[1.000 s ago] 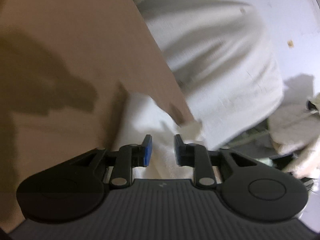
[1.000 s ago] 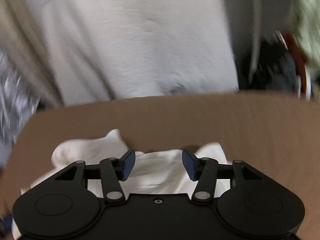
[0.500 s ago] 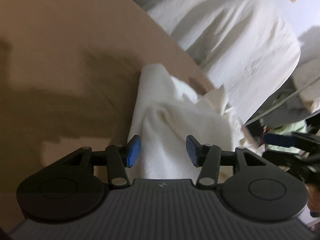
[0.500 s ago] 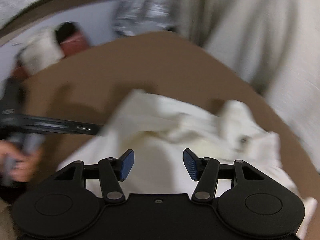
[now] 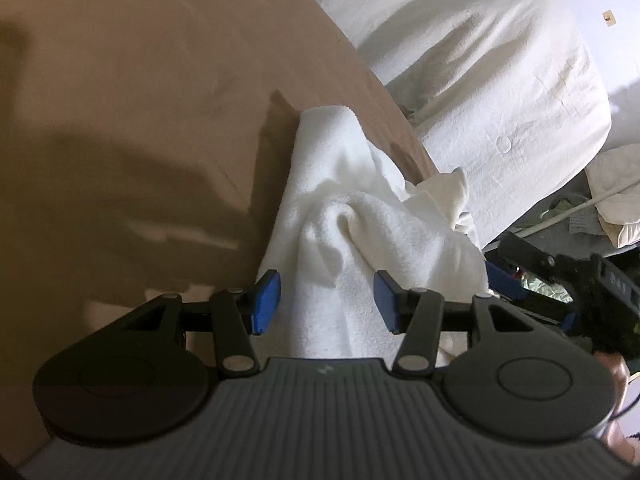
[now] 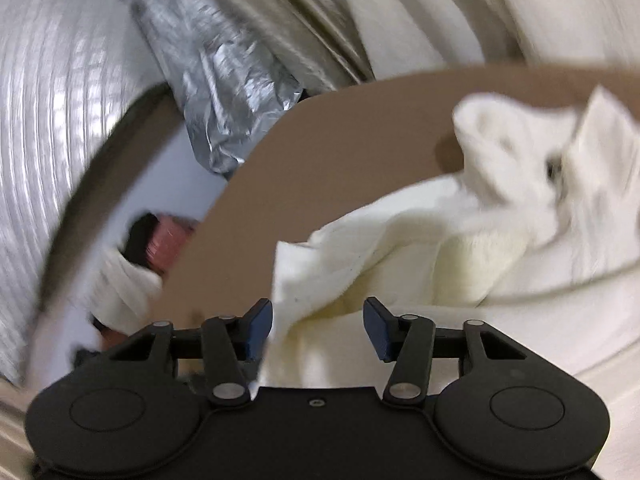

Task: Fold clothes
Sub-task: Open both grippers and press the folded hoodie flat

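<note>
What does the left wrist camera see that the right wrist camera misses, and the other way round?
Only the left wrist view shows the large white bedding beyond the table's edge and the other gripper, the right gripper, entering from the right. Only the right wrist view shows the crinkled silver foil and the ribbed white surface on the left. Both show the crumpled white towel lying on the brown table, and each camera's own gripper, left gripper, open, with towel showing between its fingers.

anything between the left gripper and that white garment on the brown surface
Nothing visible. The left gripper is open, its blue pads either side of the crumpled white garment, which lies bunched on the brown surface directly ahead.
</note>
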### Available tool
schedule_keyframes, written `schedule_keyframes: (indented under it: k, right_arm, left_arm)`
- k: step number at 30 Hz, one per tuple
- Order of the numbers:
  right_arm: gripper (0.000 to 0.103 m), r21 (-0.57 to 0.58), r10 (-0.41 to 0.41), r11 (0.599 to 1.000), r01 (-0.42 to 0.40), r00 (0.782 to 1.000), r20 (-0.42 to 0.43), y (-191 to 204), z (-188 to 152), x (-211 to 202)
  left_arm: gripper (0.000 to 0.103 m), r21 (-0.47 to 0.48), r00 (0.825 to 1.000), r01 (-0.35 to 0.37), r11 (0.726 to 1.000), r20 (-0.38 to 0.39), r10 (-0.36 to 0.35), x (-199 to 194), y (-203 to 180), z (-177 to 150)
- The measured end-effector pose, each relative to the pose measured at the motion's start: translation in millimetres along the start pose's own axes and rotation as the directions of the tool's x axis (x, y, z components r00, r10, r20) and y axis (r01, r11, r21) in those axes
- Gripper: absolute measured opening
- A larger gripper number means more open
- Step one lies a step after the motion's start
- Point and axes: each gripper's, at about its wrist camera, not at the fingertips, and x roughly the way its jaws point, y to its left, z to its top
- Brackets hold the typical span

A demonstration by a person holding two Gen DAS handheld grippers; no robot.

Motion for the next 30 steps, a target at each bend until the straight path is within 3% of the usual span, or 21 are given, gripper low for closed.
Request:
schedule_keyframes:
  k: [1, 2, 4, 7, 17, 25, 30]
  right_arm:
    - [0.043, 0.035, 0.016, 0.999, -0.016, 1.0, -0.009, -3.1, -0.5, 4.7]
    - [0.028, 0.059, 0.028, 0.998, -0.027, 0.999, -0.023, -4.5, -2.7, 10.2]
    - [0.011, 0.093, 0.024, 0.995, -0.021, 0.999, -0.032, -4.0, -5.0, 17.7]
    - [0.006, 0.113, 0.01, 0.994, -0.009, 1.0, -0.013, -1.3, -10.3, 20.4]
    - [0.005, 0.062, -0.056, 0.997, 0.054, 0.998, 0.029, 2.9, -14.5, -5.5]
    - [0.005, 0.142, 0.012, 0.99, -0.012, 1.0, 0.001, -9.7, -19.2, -8.5]
    - [0.005, 0.139, -0.01, 0.99, 0.008, 1.0, 0.01, -9.8, -18.5, -5.9]
  left_arm:
    - [0.051, 0.005, 1.0, -0.001, 1.0, -0.001, 0.001, 1.0, -0.7, -0.1]
    - [0.051, 0.009, 1.0, -0.002, 1.0, -0.002, 0.002, 1.6, -1.4, -0.2]
    - [0.051, 0.011, 1.0, -0.003, 1.0, -0.003, 0.003, 2.4, -1.9, -0.3]
    - [0.051, 0.01, 1.0, -0.004, 1.0, -0.003, 0.004, 0.7, -1.3, -0.4]
    - [0.051, 0.067, 0.997, -0.069, 0.995, -0.022, 0.071, 1.2, -7.4, -6.4]
    - [0.052, 0.139, 0.989, -0.137, 0.981, -0.031, 0.143, 4.2, -14.7, -11.2]
    - [0.053, 0.149, 0.988, -0.14, 0.979, -0.044, 0.148, 6.8, -15.1, -11.3]
